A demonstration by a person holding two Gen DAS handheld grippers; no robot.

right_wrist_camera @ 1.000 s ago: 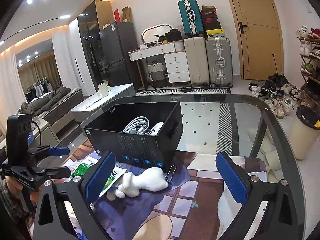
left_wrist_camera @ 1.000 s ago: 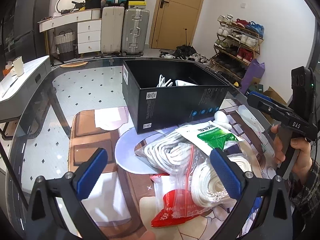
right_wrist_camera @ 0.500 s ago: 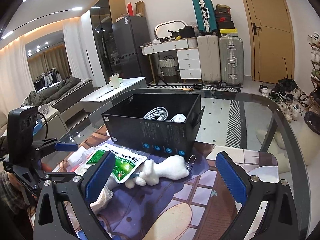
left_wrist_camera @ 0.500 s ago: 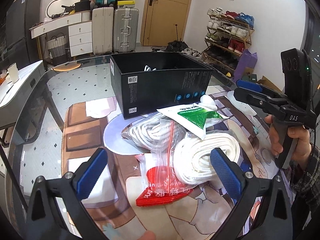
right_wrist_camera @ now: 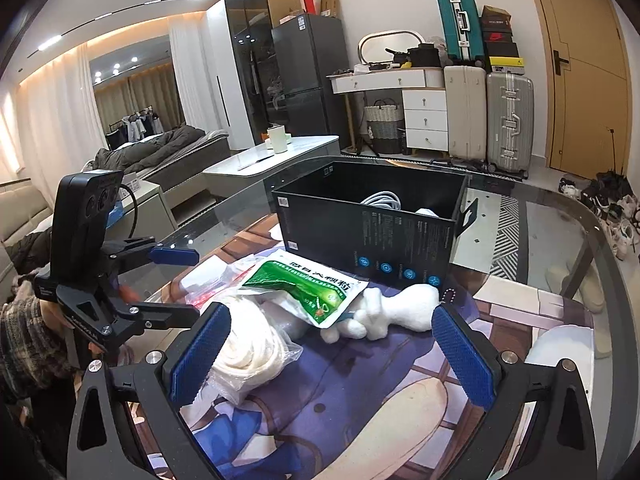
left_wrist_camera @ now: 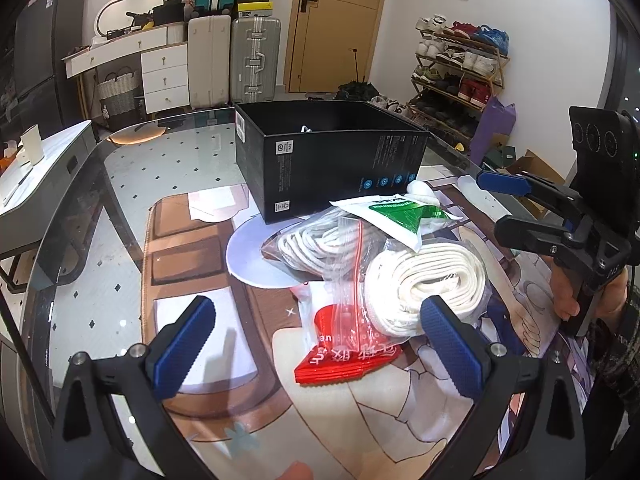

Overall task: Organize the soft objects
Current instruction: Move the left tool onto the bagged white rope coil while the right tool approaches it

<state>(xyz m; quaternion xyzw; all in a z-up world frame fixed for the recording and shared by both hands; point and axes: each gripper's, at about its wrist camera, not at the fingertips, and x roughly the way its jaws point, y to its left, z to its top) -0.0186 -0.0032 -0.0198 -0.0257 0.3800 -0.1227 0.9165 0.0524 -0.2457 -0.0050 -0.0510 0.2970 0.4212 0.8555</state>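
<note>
Left wrist view: we judge little done, coiled cable in black box, bagged rope, green pouch, plush toy on surface (both jaws open, empty).

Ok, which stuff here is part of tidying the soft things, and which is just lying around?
Job: open black cardboard box; green-and-white sachet; white plush toy; bagged white cloth roll; bagged white rope; red packet.
Lying about: silver suitcase; shoe rack.
</note>
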